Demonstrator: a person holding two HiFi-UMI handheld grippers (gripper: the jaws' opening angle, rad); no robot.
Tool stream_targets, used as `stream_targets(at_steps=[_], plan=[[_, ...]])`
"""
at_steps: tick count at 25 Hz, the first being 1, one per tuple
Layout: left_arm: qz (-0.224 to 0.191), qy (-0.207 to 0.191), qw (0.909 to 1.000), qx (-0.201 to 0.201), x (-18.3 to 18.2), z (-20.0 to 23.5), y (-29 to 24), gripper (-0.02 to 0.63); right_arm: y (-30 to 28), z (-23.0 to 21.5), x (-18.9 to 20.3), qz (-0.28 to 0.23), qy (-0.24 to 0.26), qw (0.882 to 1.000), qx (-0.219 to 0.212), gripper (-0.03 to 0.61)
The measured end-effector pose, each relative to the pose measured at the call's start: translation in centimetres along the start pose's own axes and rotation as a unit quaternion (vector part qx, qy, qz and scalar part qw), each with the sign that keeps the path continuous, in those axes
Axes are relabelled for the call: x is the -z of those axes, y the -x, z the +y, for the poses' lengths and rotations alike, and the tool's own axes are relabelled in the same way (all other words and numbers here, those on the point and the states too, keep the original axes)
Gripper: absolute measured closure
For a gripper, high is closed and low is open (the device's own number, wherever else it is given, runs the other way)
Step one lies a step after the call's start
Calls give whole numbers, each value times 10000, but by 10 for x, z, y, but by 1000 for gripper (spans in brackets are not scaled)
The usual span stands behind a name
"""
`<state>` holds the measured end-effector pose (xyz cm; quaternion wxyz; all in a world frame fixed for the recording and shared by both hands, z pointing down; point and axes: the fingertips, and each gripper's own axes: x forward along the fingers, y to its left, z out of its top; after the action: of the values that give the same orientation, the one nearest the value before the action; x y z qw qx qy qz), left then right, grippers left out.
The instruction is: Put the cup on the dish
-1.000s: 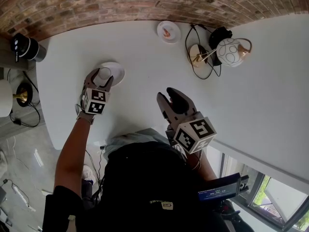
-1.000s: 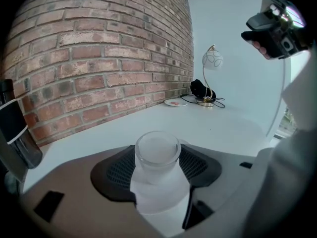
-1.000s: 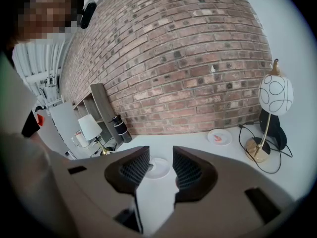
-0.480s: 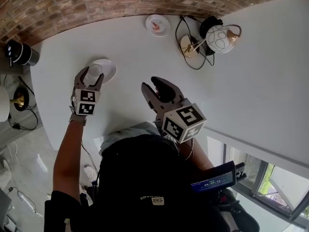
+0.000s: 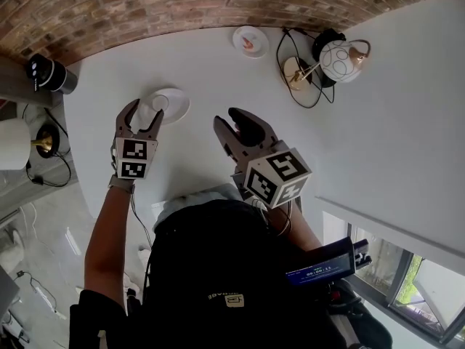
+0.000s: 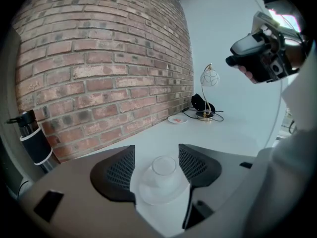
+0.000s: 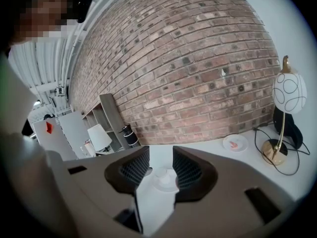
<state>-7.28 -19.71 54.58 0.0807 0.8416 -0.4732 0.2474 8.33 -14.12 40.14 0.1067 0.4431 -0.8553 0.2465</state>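
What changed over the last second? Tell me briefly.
The left gripper let go of the clear cup and drew back from it; its jaws now stand apart, off the cup. The cup stays upright on the white dish, and the right gripper stays open and empty above the table.

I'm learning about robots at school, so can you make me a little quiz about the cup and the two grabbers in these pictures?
1. True or false: the cup is standing on the dish.
2. Pick one. The left gripper has: A) its jaws shut on the cup; B) its jaws apart, gripping nothing; C) its jaws shut on a cable.
3. Fill in the gap: the lamp stands on the white table, near a wall made of ___.

Key: 1 true; 2 B; 3 brick.
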Motion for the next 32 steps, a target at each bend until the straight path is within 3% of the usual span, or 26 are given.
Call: stream_targets(at_steps=[19,32], plan=[[-552,408,9949,-737,-69,24,128,350,-42,50,-21,-292,-60,9934,-1104,431],[-1040,1198,9767,-1445,-87,48,201,350,-81,102,-32,-332,145,9827,-1818,431]])
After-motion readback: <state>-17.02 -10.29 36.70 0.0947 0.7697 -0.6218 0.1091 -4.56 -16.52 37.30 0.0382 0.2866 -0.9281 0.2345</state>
